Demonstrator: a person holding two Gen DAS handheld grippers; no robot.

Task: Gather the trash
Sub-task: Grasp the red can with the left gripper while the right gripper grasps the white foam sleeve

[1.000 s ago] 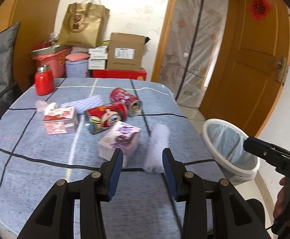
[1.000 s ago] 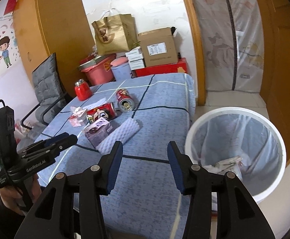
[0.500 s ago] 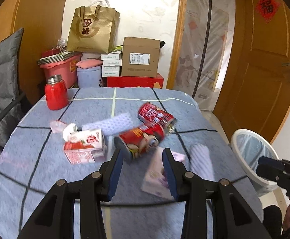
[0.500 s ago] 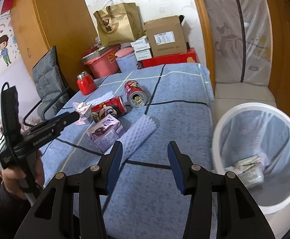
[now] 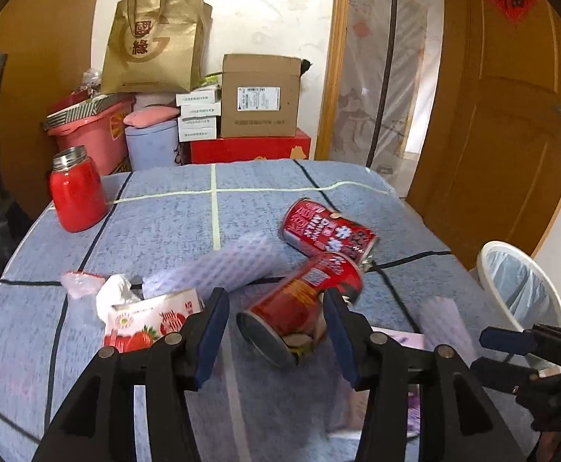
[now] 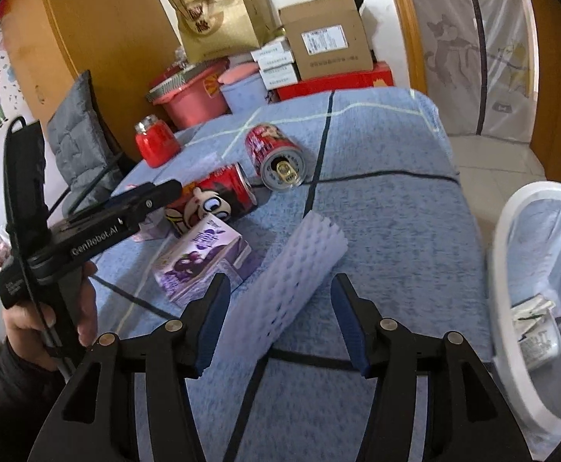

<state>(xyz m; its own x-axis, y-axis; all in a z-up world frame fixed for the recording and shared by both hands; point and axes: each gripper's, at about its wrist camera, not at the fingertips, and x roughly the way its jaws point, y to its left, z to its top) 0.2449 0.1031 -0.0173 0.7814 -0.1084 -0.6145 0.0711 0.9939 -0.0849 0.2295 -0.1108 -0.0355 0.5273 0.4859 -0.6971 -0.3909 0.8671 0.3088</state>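
We are at the reaching step of collecting trash, both tongs coming in over the table [image 6: 388, 208], whose blue checked cloth carries most of the litter. At about three o'clock of the table, on the floor, stands the white bin [image 6: 511, 231] with a clear liner and some paper scrap already inside, so part of the job looks done. On the table, the white foam sleeve [image 6: 292, 277] lies at about six o'clock, running toward us between the pads of our right tongs [image 6: 280, 323]; those jaws have just been opening and stand wide, with no pad pressing on the sleeve. Just at nine o'clock of it sits the purple drink carton [image 6: 203, 258]. Our left tongs [image 5: 274, 333] have likewise just been opening, and they frame the nearer red can [image 5: 303, 304], which lies on its side, base toward us; the pads stand clear of it, so nothing is held. The second red can [image 5: 328, 233] lies at about one o'clock of the first, touching or nearly so. A strawberry carton [image 5: 153, 317] with crumpled tissue lies at nine o'clock. Next, we judge, each pair must go lower until the pads straddle its item, then close; the can may roll, so the left should approach squarely.
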